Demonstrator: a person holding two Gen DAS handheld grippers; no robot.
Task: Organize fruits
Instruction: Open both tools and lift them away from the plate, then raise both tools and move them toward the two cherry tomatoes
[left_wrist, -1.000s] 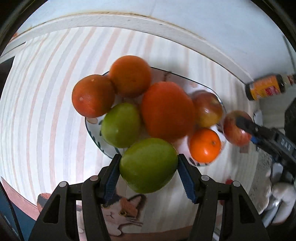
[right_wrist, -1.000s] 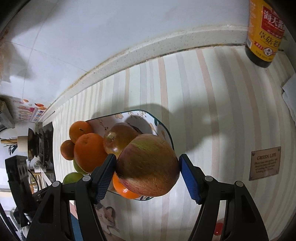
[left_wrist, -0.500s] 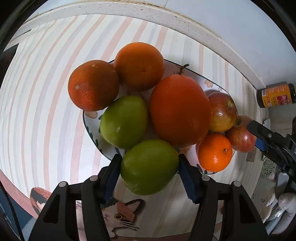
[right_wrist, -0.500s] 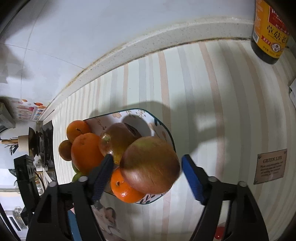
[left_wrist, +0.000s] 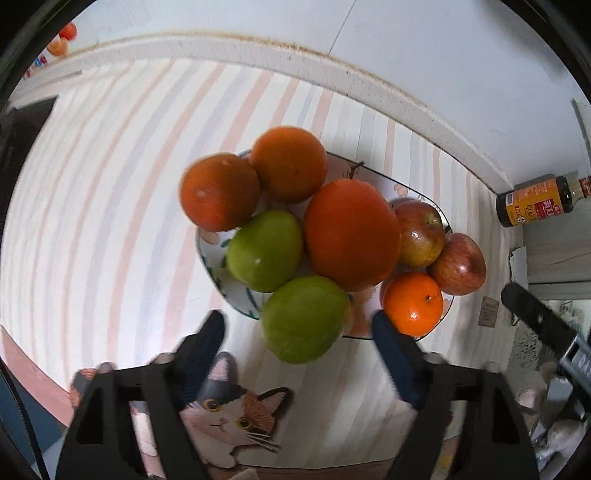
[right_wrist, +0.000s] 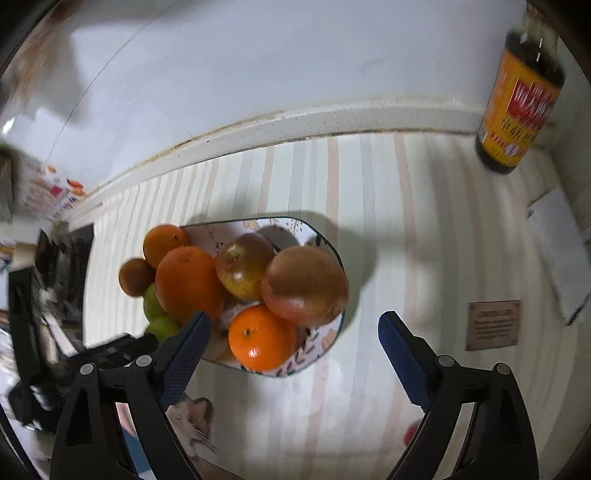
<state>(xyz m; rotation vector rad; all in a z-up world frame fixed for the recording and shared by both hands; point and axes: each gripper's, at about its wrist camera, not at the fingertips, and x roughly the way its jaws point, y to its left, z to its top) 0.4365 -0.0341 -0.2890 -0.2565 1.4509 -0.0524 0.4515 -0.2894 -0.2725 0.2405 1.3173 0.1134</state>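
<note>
A patterned plate (left_wrist: 212, 254) on the striped cloth holds a pile of fruit: two green fruits, several oranges and two red apples. The near green fruit (left_wrist: 306, 318) rests at the plate's near edge. My left gripper (left_wrist: 297, 339) is open and empty just in front of it. In the right wrist view the plate (right_wrist: 325, 343) holds a large red apple (right_wrist: 306, 285) at its right edge beside a small orange (right_wrist: 261, 338). My right gripper (right_wrist: 291, 338) is open and empty, held back above the plate's near right side.
A dark sauce bottle (right_wrist: 517, 103) with an orange label stands at the back right by the wall; it also shows in the left wrist view (left_wrist: 535, 206). A cat picture (left_wrist: 229, 417) is printed on the cloth's near edge. A small plaque (right_wrist: 493, 325) lies at right.
Both grippers have opened and drawn back. The left one let go of the green fruit and the right one let go of the red apple; both fruits now rest on the plate.
</note>
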